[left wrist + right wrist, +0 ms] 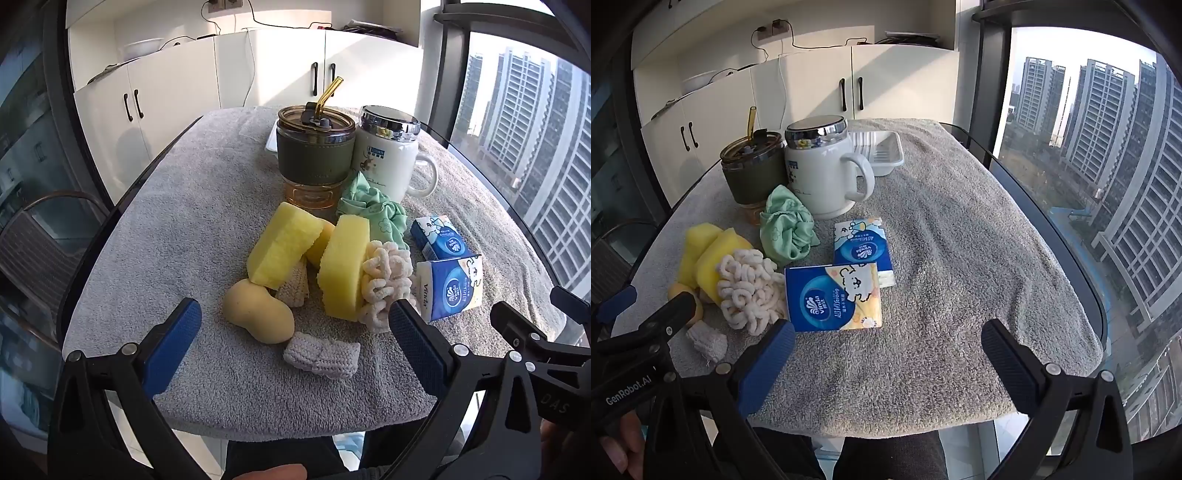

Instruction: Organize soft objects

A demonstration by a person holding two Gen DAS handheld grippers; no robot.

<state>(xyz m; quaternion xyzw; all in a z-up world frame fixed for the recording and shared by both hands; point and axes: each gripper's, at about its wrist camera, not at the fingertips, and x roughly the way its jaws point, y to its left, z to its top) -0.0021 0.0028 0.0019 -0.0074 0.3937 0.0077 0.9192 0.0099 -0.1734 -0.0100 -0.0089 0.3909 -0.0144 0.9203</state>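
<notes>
Two grippers, left gripper (295,325) and right gripper (888,341), are spread wide and empty, near the white mug (823,177).

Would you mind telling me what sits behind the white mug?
A white ribbed tray sits directly behind the white mug. The mug covers the tray's left part, so anything lying there cannot be seen.
</notes>
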